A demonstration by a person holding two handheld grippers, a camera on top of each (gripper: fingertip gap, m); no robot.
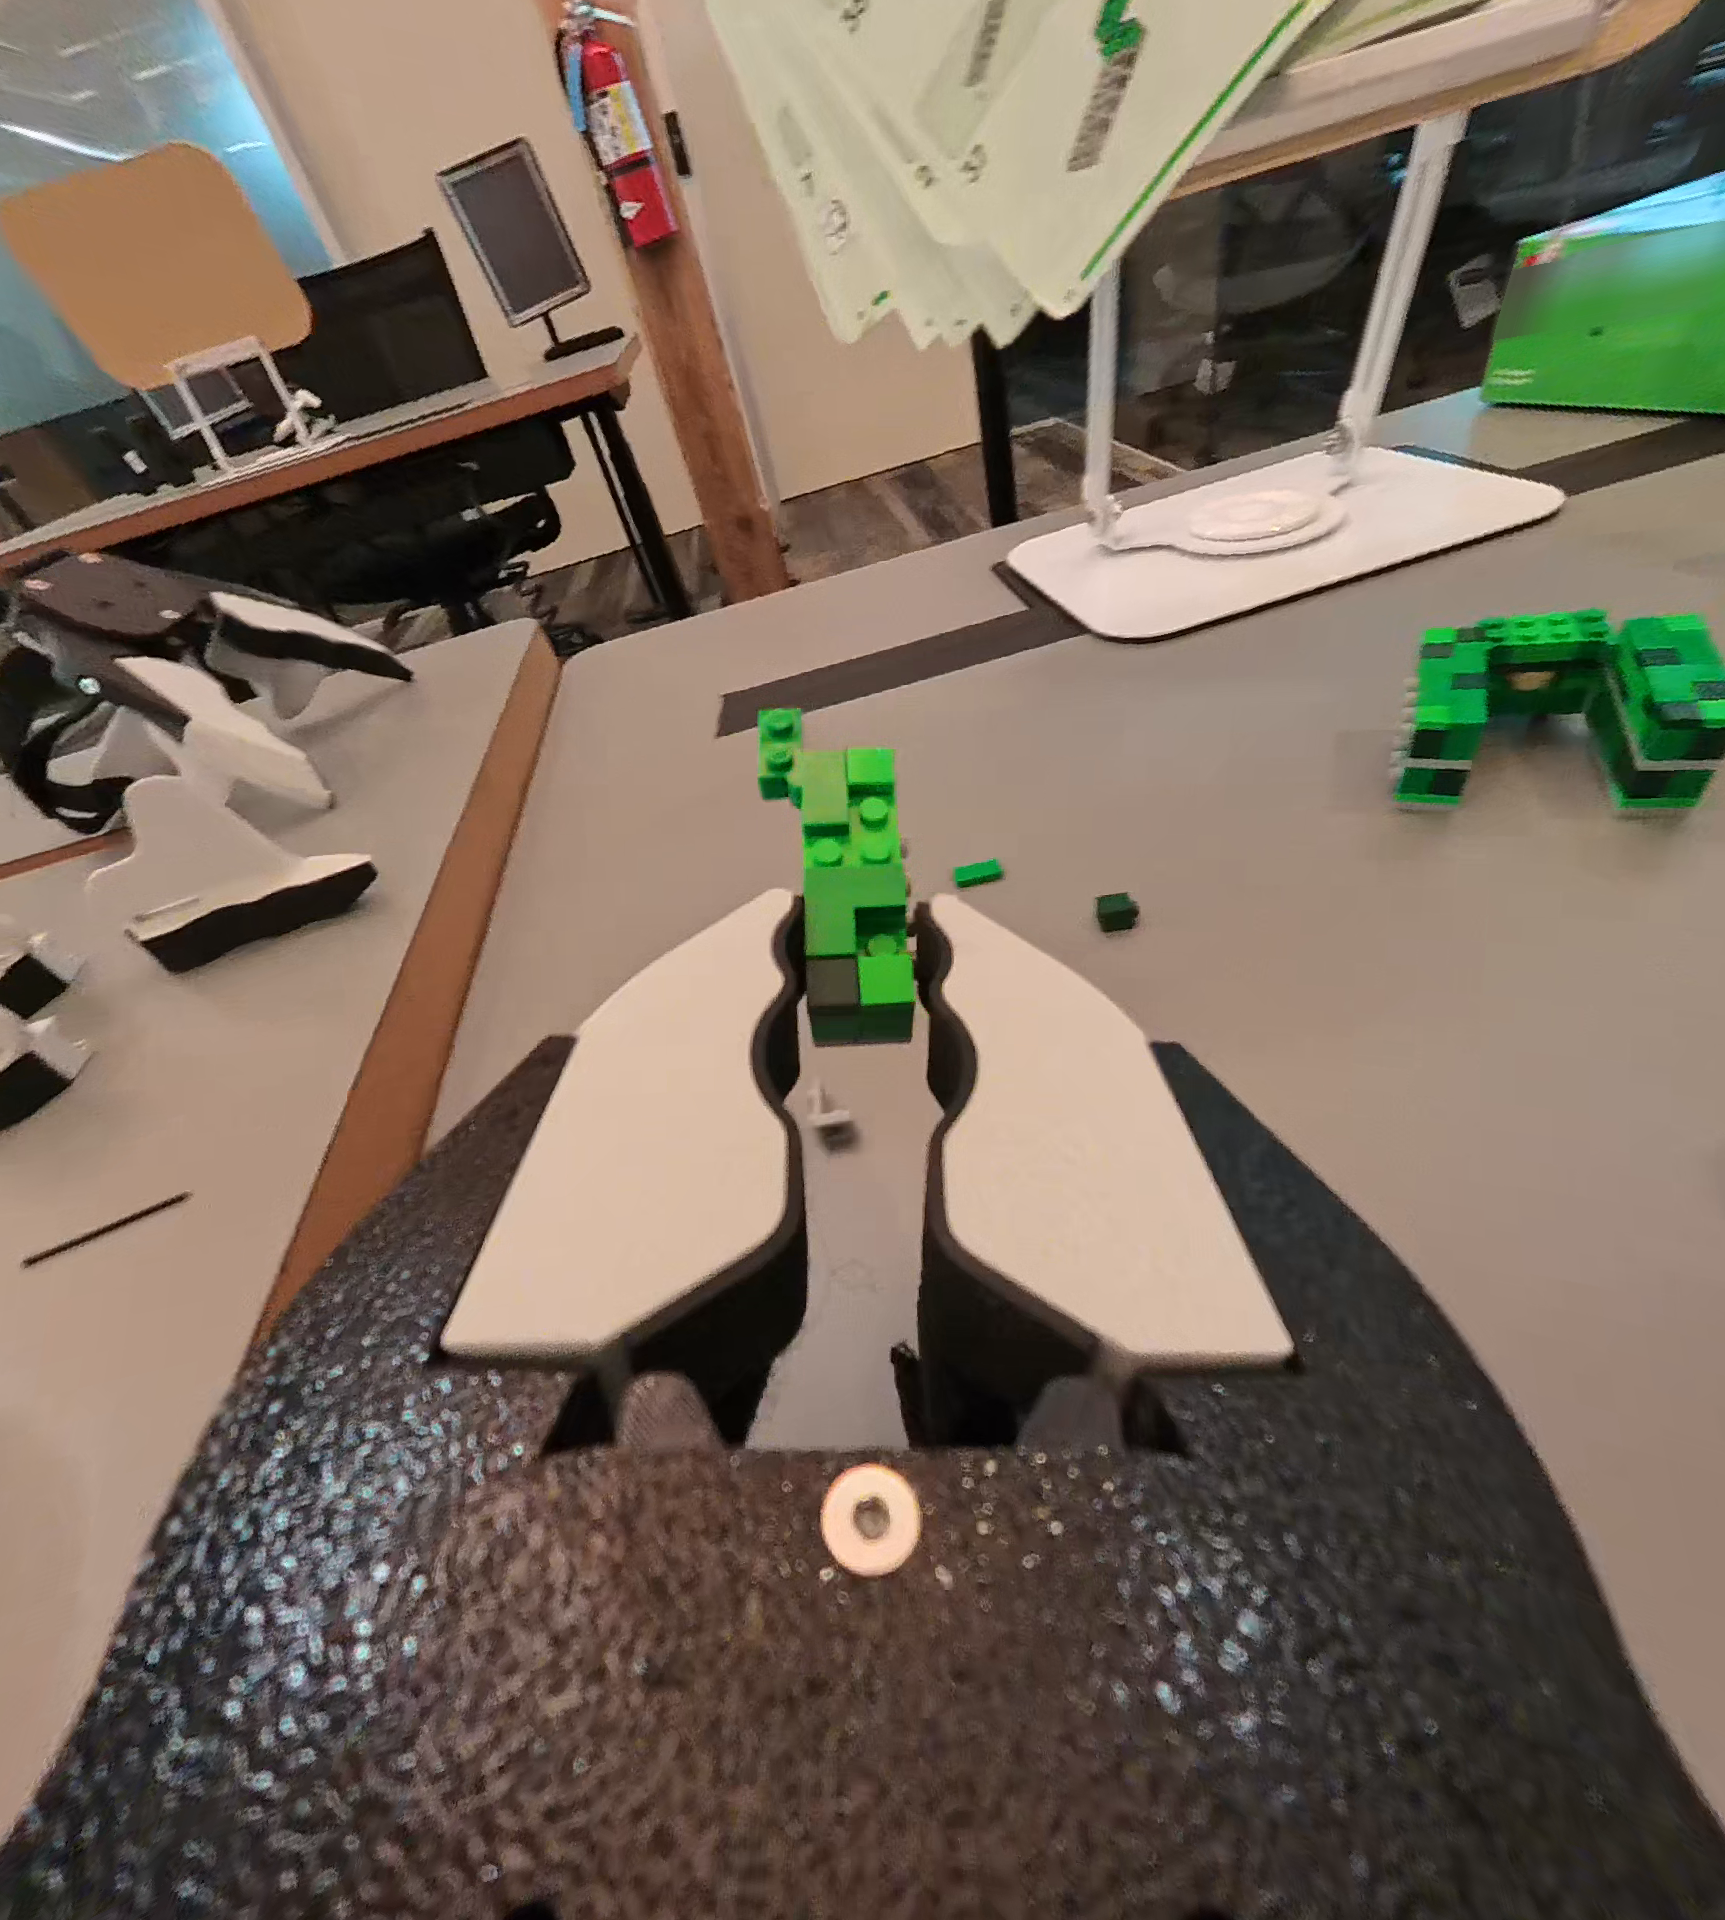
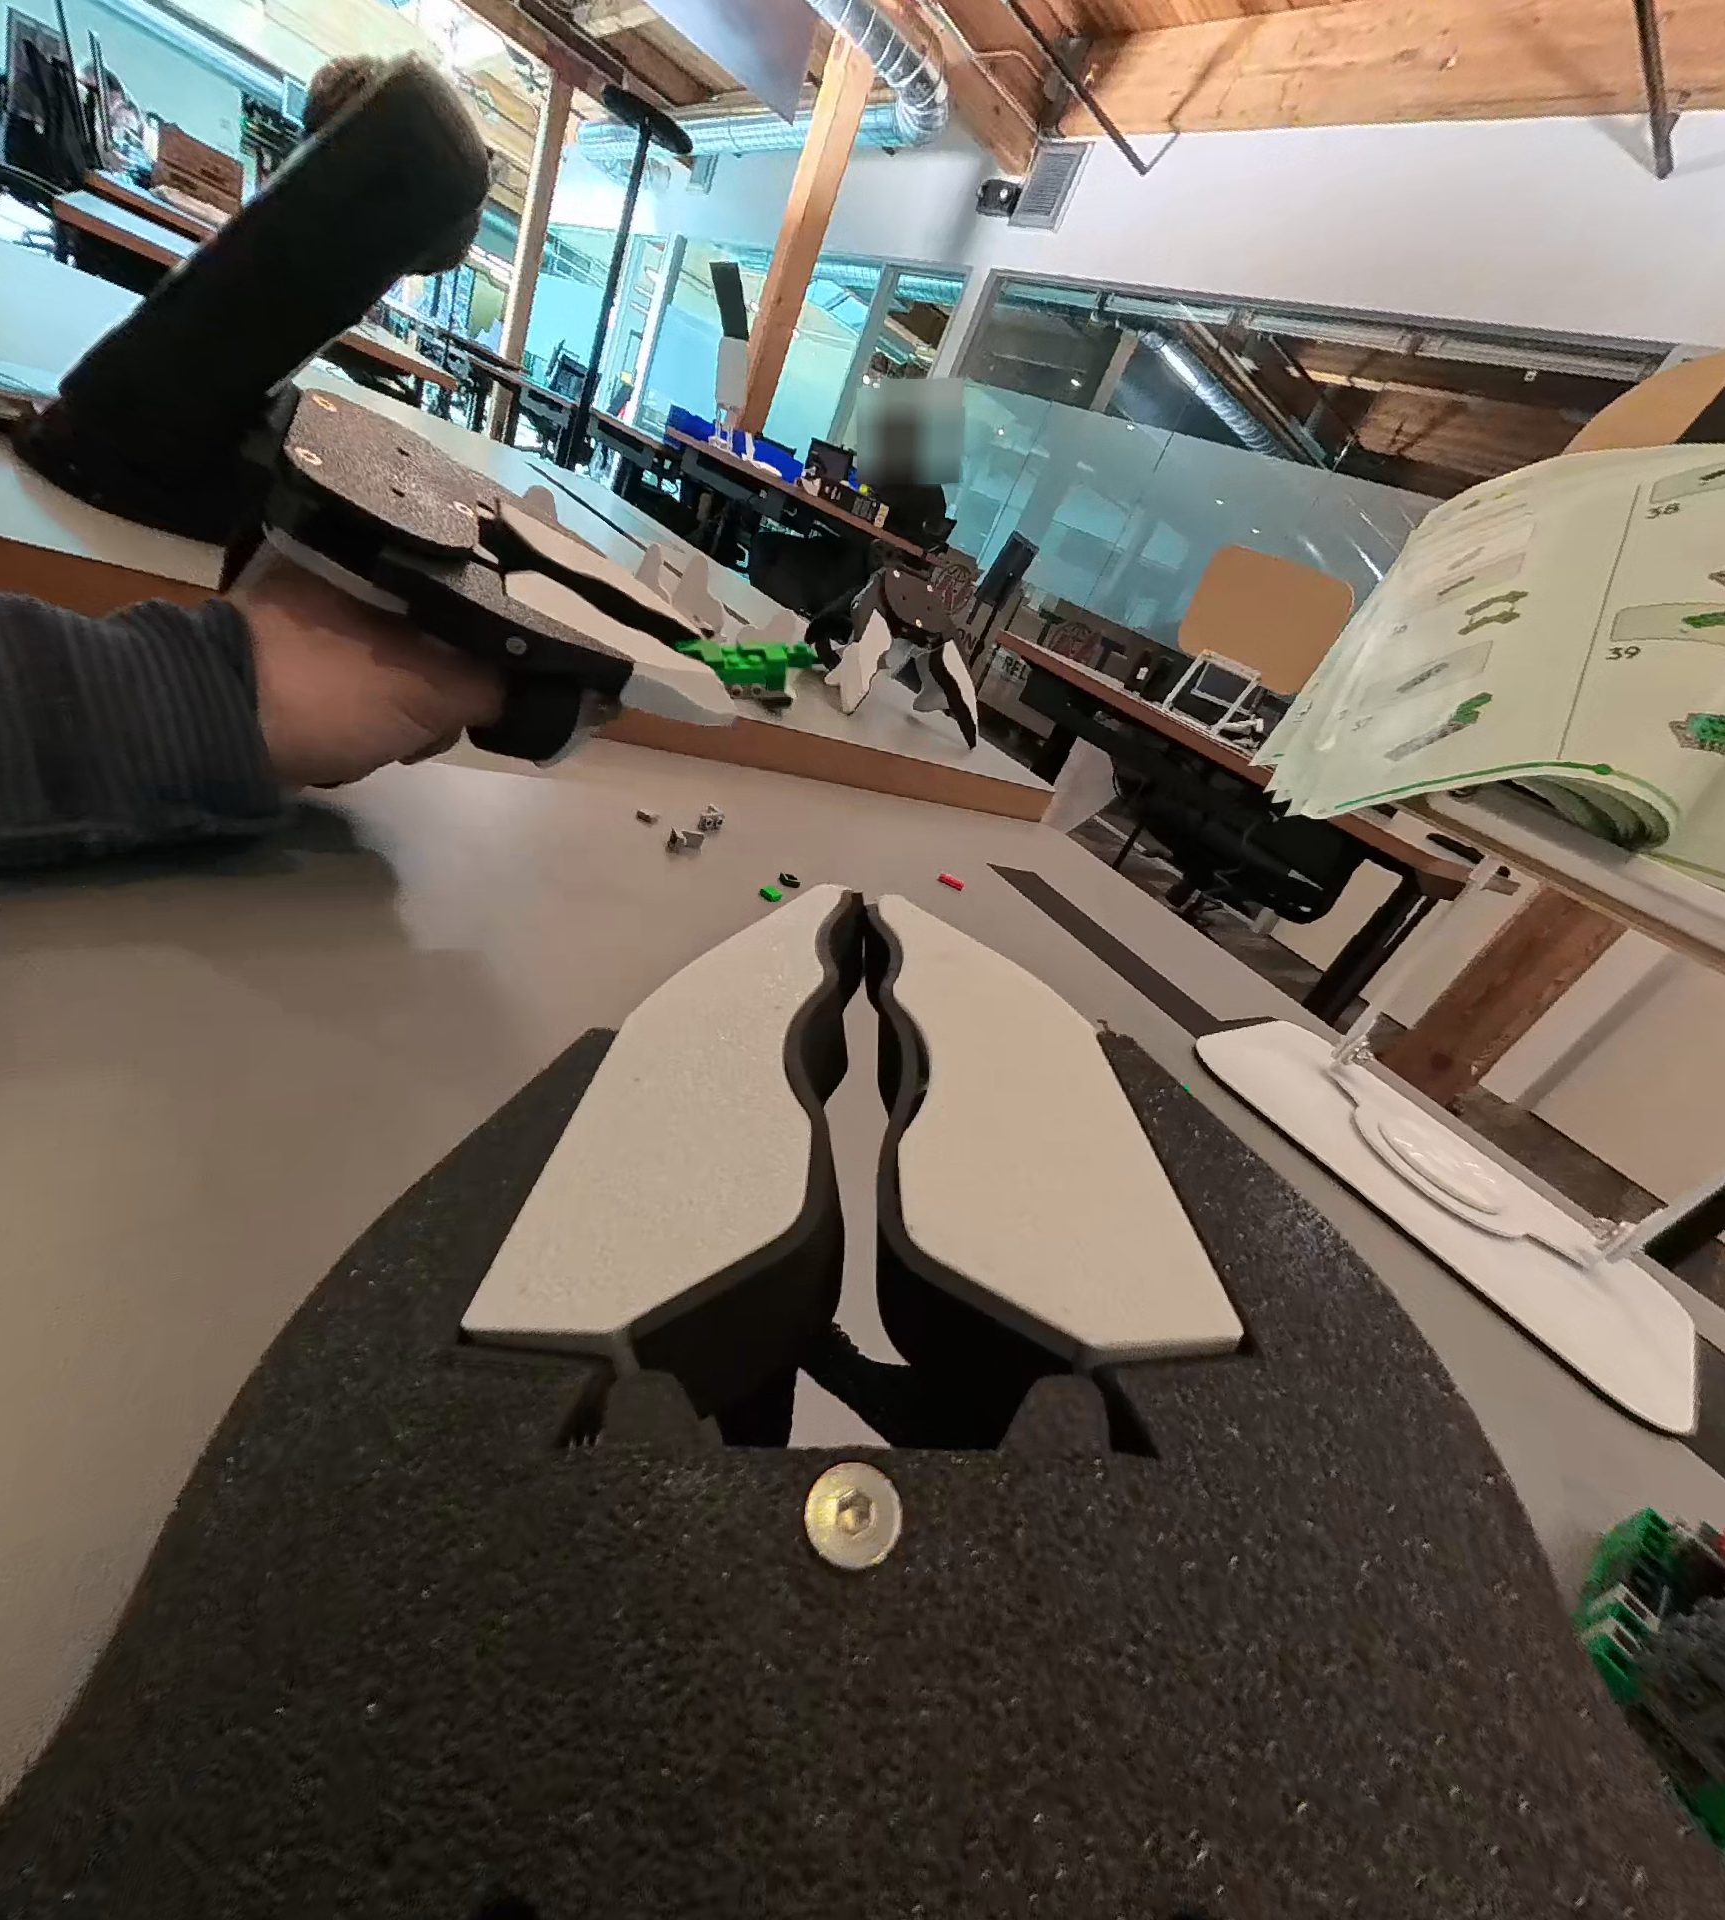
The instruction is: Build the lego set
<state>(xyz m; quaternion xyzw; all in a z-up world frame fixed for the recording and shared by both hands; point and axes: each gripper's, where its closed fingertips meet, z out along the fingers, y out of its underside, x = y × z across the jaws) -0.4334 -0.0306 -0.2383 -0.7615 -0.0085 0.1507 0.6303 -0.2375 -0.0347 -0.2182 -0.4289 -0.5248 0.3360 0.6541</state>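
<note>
My left gripper [image 1: 856, 920] is shut on a long green brick assembly [image 1: 850, 873] and holds it above the grey table; the piece sticks out forward past the fingertips. The same gripper and green piece [image 2: 749, 662] show at upper left in the right wrist view, held by a hand. A green arch-shaped build [image 1: 1564, 707] stands on the table to the right. Two small loose green pieces [image 1: 977, 873] [image 1: 1116, 912] lie near the held piece. My right gripper [image 2: 863, 914] is shut and empty, low over the table. A green and grey build [image 2: 1710, 1662] sits at its lower right.
An open instruction booklet [image 2: 1564, 634] rests on a white stand with a flat base [image 2: 1460, 1226]. Small grey, green and red bits [image 2: 692, 826] lie on the table. Spare grippers [image 1: 214, 727] sit on the adjoining table at left. A green box [image 1: 1668, 322] stands far right.
</note>
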